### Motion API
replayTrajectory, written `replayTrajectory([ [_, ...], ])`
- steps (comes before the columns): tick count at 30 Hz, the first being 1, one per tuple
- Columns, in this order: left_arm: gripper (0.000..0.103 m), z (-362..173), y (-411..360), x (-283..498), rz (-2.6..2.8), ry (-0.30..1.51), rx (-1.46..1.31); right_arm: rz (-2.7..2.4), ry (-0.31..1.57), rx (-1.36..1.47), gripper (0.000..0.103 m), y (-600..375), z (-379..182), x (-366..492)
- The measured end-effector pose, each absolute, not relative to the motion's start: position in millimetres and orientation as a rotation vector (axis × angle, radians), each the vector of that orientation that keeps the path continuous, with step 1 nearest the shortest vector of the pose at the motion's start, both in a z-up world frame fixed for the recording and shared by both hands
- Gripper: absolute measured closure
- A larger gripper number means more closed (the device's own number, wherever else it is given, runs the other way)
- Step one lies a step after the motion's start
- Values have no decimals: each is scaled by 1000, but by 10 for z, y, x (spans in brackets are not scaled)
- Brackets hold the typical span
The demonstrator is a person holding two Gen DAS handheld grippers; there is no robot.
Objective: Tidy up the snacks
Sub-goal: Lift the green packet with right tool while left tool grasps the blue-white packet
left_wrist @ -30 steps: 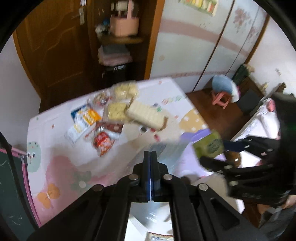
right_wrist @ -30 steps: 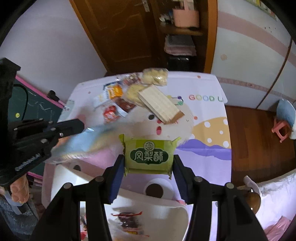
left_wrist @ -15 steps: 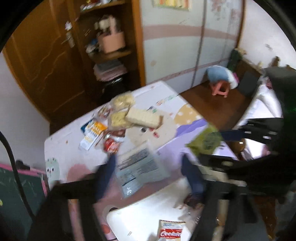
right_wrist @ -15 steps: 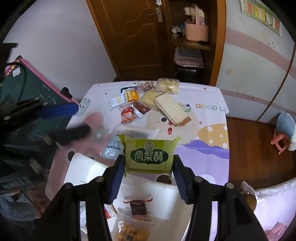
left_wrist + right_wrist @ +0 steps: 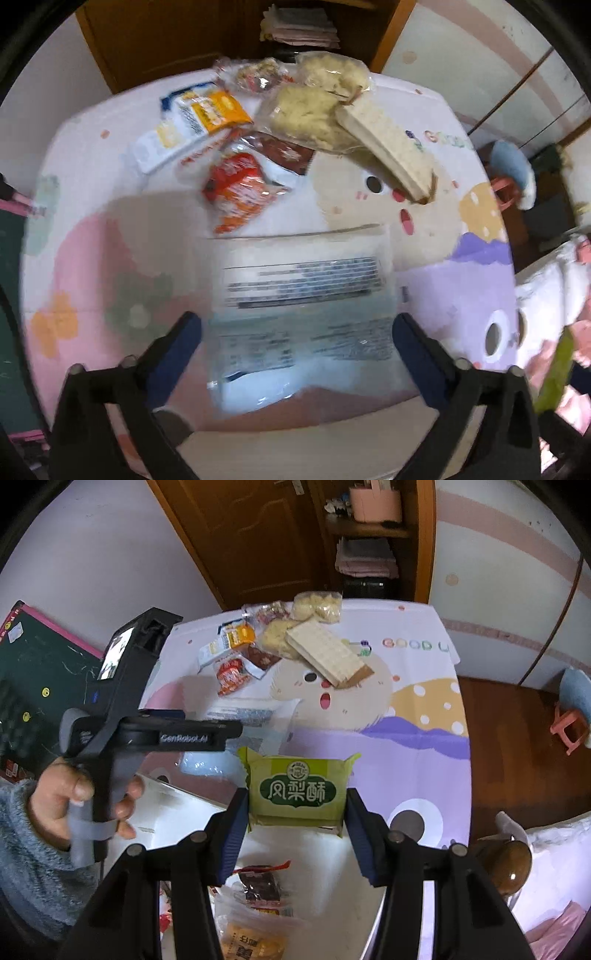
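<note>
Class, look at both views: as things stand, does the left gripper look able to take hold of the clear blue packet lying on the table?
Probably yes. The left gripper is open, its fingers either side of the clear blue packet, with nothing between them. The right gripper is busy with the green packet, off to the side.

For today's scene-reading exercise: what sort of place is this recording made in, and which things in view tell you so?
Probably a child's bedroom at home. A cartoon-printed tablecloth covers the table, a small pink stool stands on the wooden floor, and a chalkboard leans nearby. A wooden door and shelves point to a home.
</note>
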State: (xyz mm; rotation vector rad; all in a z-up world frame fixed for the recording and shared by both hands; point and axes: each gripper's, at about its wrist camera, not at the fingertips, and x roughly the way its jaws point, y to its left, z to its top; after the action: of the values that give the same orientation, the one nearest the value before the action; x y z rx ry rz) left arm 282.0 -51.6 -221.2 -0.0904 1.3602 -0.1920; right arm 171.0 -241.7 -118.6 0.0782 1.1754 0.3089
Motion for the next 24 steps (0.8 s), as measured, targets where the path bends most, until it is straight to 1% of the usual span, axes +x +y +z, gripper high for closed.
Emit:
replayTrajectory([
  [3,0,-2280,-551,2825,-229,1369,-123,314,1188,90,51,-2445,-1267,1730],
  [7,0,-2372,-714,2851,-260,1393,-77,315,1201,109,51,-2467,-1347,1777],
  [13,0,-2535,-1110,2879,-144,1439,157,327,1208,120,51,-2445,-1393,1806],
  [17,0,-2628,-1305,2961,-49,1494,246,327,1214,130,51,-2440,-1414,1818],
  [24,0,-2670,-1408,3023,58,1554,187,314,1219,144,51,-2485,-1435,1832],
])
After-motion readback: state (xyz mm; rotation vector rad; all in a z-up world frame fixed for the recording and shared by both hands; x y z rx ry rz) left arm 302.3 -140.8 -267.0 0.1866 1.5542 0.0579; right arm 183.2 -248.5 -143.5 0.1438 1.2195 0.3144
